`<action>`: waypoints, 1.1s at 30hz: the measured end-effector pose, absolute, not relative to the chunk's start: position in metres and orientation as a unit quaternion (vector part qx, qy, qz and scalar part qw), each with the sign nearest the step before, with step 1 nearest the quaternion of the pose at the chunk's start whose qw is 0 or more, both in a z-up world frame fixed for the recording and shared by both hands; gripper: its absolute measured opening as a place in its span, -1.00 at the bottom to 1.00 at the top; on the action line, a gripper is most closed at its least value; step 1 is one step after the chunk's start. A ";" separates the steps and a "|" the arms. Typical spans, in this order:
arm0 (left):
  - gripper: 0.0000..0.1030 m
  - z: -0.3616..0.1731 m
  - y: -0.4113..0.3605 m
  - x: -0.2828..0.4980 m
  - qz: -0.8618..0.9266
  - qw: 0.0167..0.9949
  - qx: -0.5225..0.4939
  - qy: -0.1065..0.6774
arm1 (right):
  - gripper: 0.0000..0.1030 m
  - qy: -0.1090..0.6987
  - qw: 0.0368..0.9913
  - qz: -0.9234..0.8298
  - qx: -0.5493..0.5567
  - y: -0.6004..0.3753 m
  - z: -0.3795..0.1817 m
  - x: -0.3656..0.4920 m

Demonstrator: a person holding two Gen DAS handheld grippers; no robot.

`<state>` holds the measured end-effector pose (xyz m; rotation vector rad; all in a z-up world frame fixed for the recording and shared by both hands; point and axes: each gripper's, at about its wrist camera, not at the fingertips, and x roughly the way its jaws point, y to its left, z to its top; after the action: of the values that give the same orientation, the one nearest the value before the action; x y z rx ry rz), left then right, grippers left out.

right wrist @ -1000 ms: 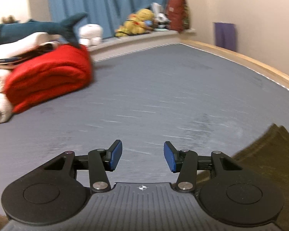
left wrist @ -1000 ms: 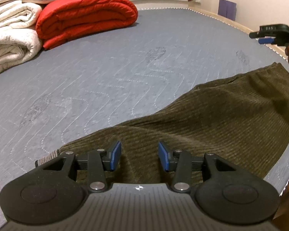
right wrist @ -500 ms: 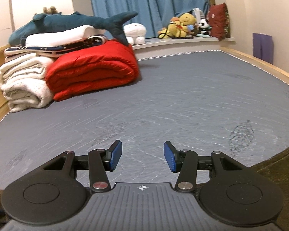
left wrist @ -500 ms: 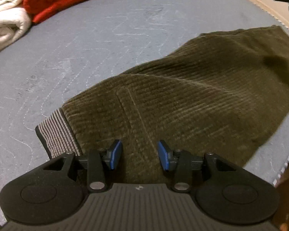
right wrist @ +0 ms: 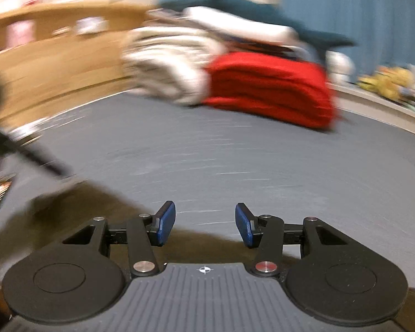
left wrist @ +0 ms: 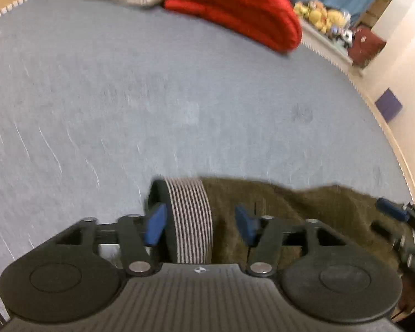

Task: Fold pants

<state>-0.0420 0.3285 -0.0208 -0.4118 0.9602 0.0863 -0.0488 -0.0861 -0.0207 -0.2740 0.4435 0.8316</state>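
Two hand-held grippers | left hand-held gripper (left wrist: 197,225) has swung to the pants' (left wrist: 290,210) striped waistband (left wrist: 191,215) on the bed (left wrist: 152,96), jaws opening astride it, nothing pinched | right hand-held gripper (right wrist: 205,227) open, empty, over the pants' edge | next likely: pinch waistband for the fold

The left gripper (left wrist: 199,227) has swung across the olive corduroy pants (left wrist: 304,215) to their striped elastic waistband (left wrist: 191,218), which now sits between its fingers; a second ago they hovered over the mid-leg fabric. Its jaws are opening, the pads clear of the cloth. The right gripper (right wrist: 205,228) has swept leftward from the far hem toward the left gripper, its gap unchanged, with pants fabric (right wrist: 77,215) now beneath it.
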 end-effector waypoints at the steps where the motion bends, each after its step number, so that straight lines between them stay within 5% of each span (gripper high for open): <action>1: 0.41 -0.024 0.324 -0.041 0.042 0.861 -0.190 0.470 | -0.02 0.217 0.870 0.421 -0.139 -0.075 -0.024 -0.058; 11: 0.40 -0.048 0.291 -0.045 0.069 0.843 -0.102 0.524 | -0.02 0.211 0.803 0.510 -0.225 -0.010 -0.046 -0.116; 14: 0.06 -0.046 0.280 -0.049 0.068 0.849 -0.072 0.519 | -0.02 0.210 0.789 0.523 -0.244 0.003 -0.054 -0.125; 15: -0.37 -0.042 0.277 -0.051 0.070 0.855 -0.055 0.511 | -0.02 0.211 0.784 0.527 -0.250 0.008 -0.056 -0.129; 18: -0.46 -0.012 0.285 -0.067 0.059 0.880 -0.053 0.469 | -0.02 0.209 0.778 0.534 -0.257 0.018 -0.058 -0.131; 23: -0.39 -0.011 0.304 -0.090 0.039 0.870 -0.060 0.487 | 0.01 0.206 0.778 0.542 -0.242 0.015 -0.047 -0.127; 26: 0.02 -0.034 0.287 -0.084 0.055 0.850 0.036 0.523 | 0.07 0.220 0.780 0.532 -0.243 0.007 -0.049 -0.119; 29: 0.21 -0.012 0.283 -0.085 0.080 0.874 0.044 0.477 | 0.07 0.237 0.785 0.518 -0.243 -0.006 -0.052 -0.110; 33: 0.20 0.018 0.272 -0.083 0.089 0.914 0.025 0.395 | 0.07 0.260 0.797 0.500 -0.217 -0.027 -0.049 -0.100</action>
<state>-0.0834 0.2719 0.0175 0.0521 0.8130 0.1828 -0.0999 -0.0267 -0.0493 -0.4669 0.5577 1.0735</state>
